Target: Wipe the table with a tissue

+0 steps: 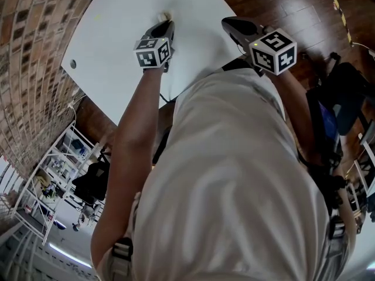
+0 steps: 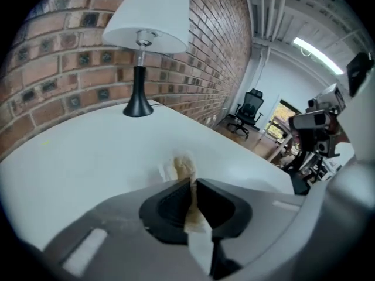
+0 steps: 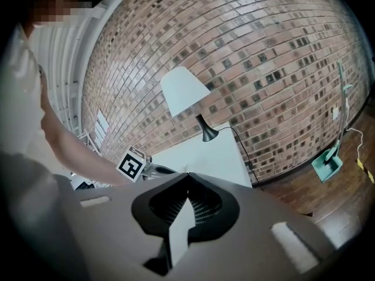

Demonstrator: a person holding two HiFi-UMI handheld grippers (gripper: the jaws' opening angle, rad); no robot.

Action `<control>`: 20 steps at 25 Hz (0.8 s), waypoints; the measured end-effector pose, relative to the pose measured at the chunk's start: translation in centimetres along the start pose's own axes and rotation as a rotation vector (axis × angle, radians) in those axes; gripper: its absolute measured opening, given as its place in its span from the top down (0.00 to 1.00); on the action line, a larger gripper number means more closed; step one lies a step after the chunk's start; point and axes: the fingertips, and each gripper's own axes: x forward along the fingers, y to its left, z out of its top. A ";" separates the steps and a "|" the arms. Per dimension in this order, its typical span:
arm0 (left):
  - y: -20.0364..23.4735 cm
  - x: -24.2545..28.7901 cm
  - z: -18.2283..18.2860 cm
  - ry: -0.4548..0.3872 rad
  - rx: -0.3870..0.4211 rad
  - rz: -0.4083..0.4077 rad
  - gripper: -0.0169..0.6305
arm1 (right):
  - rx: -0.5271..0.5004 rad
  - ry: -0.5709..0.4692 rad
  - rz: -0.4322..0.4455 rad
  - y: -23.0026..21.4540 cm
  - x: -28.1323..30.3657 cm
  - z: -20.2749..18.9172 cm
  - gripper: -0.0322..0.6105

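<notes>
On the white table, taken as the reference for all entries:

- Tissue: one piece, crumpled and stained brownish. It lay on the table top, well in from the edges. Its bunched end spread on the surface just ahead of the jaws, and the rest ran back between them.
- Left gripper: angled down onto the table top. The jaws were drawn nearly together and pinched the tissue, with only the paper between the pads. Its marker cube sat above the table's near part.
- Right gripper: at the table's right-hand edge in the head view, pointing across the top. The jaw tips met and nothing was caught between them. I could not tell whether it touched the table. Its marker cube stood off the table, over the floor.
- Lamp: white shade, black stem and foot, upright at the table's far side.
- Brick wall: directly behind the table's far side.
- Wooden floor: dark boards, beyond the table's right-hand edge.
- Office chair: black, well apart from the table, past its far end.
- Person's forearm: bare, reaching from the table's near edge to the left gripper.
</notes>
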 end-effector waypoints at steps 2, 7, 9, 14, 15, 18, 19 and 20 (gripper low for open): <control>-2.2 0.4 -0.2 0.015 0.046 -0.062 0.91 | 0.001 0.000 -0.002 -0.1 -0.1 0.0 0.94; -6.6 1.4 -0.8 0.053 0.093 -0.164 0.91 | 0.004 -0.012 -0.008 -0.5 -0.3 0.2 0.94; -8.7 1.6 -1.4 0.085 0.121 -0.221 0.91 | 0.003 -0.013 -0.010 -0.8 -0.5 0.2 0.94; -11.1 1.7 -2.3 0.139 0.224 -0.299 0.91 | 0.003 -0.027 -0.021 -1.4 -1.1 0.5 0.94; -10.8 1.7 -2.1 0.129 0.215 -0.298 0.91 | 0.005 -0.030 -0.026 -1.5 -1.3 0.5 0.94; -8.7 1.6 -0.1 0.049 0.139 -0.229 0.91 | 0.009 -0.031 -0.037 -1.9 -1.9 0.4 0.94; -7.9 1.7 0.8 0.025 0.113 -0.200 0.91 | 0.010 -0.031 -0.041 -2.0 -2.0 0.4 0.94; -7.1 1.9 1.7 0.008 0.091 -0.174 0.91 | 0.012 -0.031 -0.045 -2.1 -2.2 0.5 0.94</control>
